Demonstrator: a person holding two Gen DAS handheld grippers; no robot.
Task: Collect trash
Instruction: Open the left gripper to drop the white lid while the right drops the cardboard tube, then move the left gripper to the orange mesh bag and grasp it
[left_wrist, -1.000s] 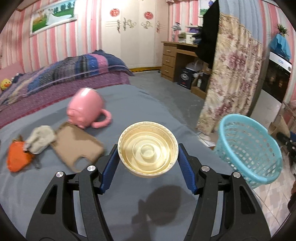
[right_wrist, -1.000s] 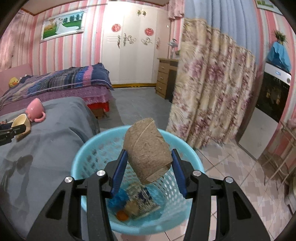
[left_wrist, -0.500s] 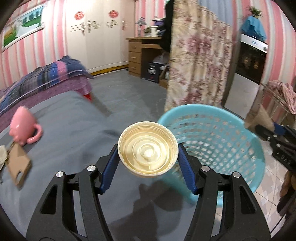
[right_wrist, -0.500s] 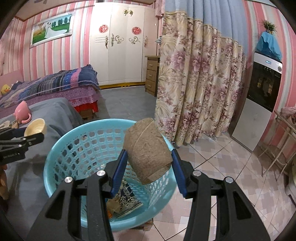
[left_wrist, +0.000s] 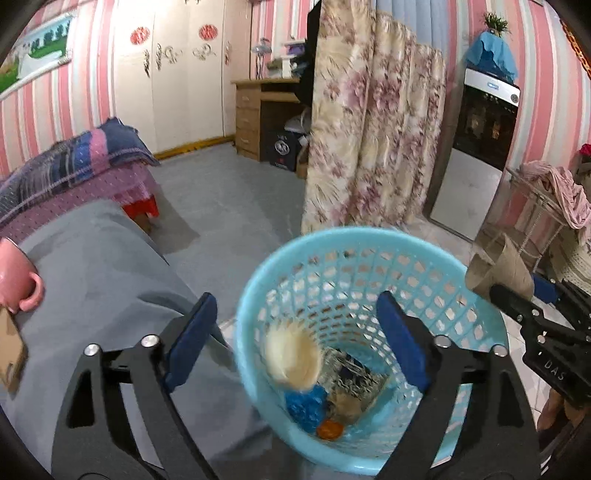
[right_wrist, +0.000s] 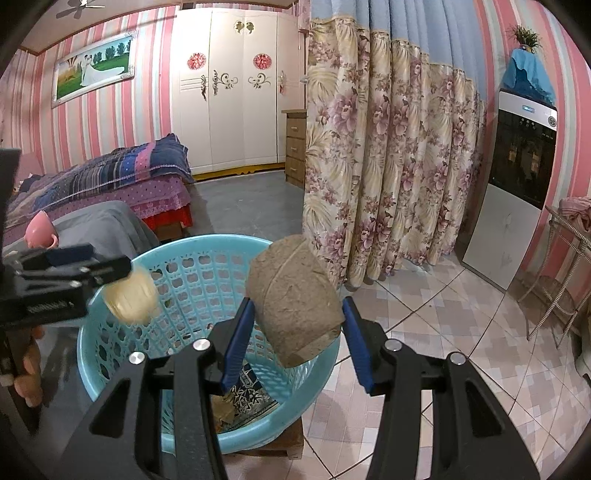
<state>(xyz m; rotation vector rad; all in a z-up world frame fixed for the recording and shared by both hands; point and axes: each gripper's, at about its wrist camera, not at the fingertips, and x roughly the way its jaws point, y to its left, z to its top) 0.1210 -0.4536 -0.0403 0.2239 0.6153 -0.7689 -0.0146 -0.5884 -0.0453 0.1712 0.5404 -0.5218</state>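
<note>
Drop step: left gripper (left_wrist: 295, 339) is spread; cream lid (left_wrist: 293, 360) is seen blurred inside blue basket (left_wrist: 255, 295). Cardboard roll (right_wrist: 293, 297) is pinched by right gripper (right_wrist: 295, 338); release over basket judged next.

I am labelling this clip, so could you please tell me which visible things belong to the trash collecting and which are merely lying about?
Job: blue basket; cream lid dropping in; cardboard tube in right gripper; open left gripper.
Lying about: pink mug; floral curtain; bed.

I can read just one marking: white letters "DAS" on the black body of the right gripper (left_wrist: 517, 295), off to the right of my left jaws. The appliance's label is too small to read.
</note>
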